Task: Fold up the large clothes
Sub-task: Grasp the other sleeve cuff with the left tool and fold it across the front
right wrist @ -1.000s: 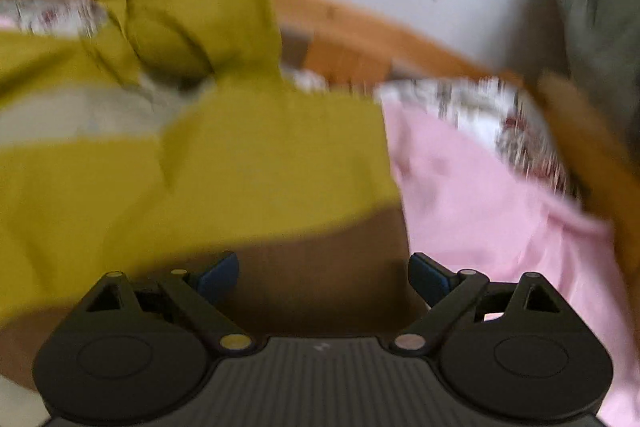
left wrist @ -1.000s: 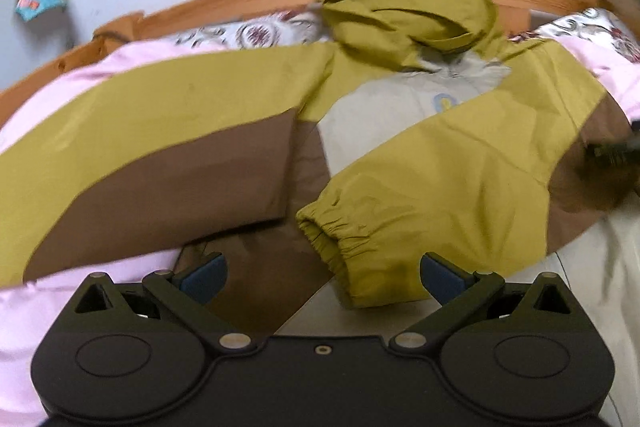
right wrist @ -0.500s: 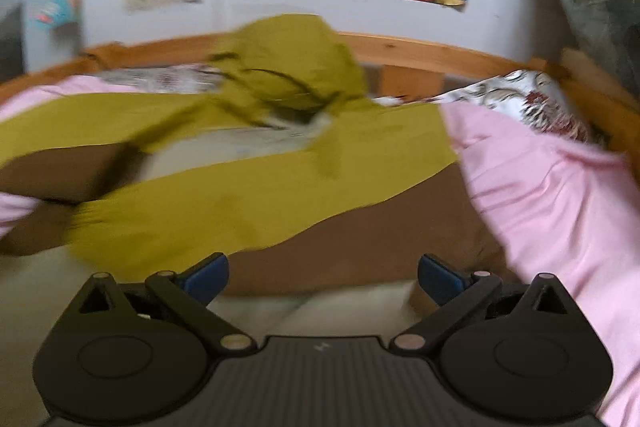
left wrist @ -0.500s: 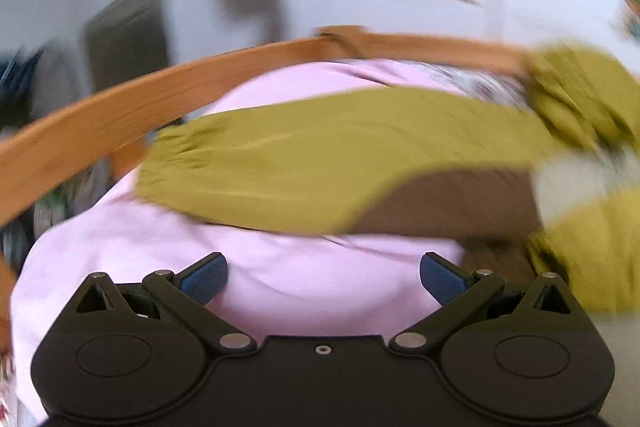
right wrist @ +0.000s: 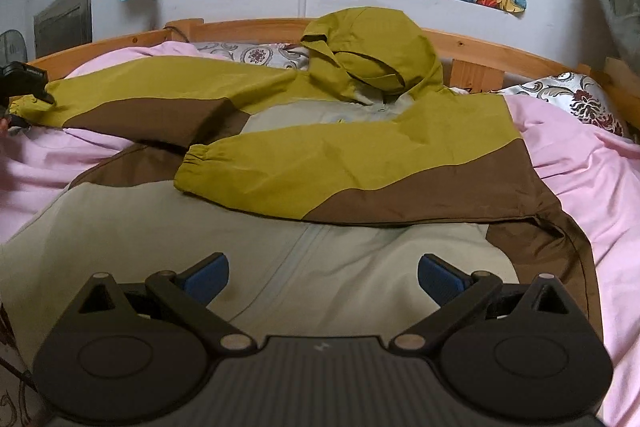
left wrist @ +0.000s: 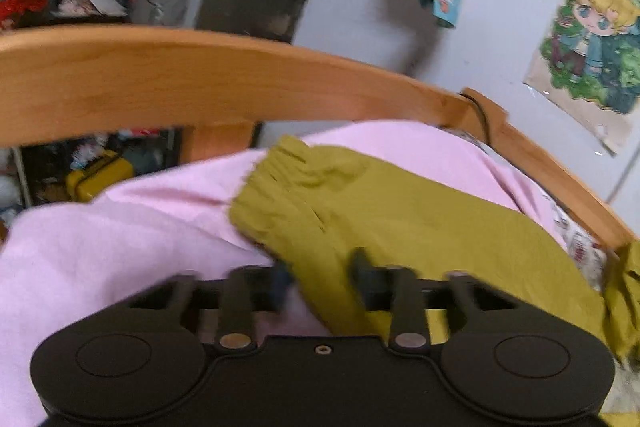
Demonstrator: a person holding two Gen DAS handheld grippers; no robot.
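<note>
Left wrist view: left tool (left wrist: pixel 322 277) has just been closing, jaws narrow, olive sleeve (left wrist: pixel 360 211) caught between them near its cuff, over the pink sheet (left wrist: pixel 120 235). Right wrist view: right tool (right wrist: pixel 322 277) is held wide, nothing gripped, above the jacket (right wrist: pixel 360 155) spread on the bed (right wrist: pixel 580 163).

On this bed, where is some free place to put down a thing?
Bare pink sheet lies right of the jacket, below the patterned pillow. A smaller patch lies left, under the outstretched sleeve. The middle is crowded: the jacket covers it.
</note>
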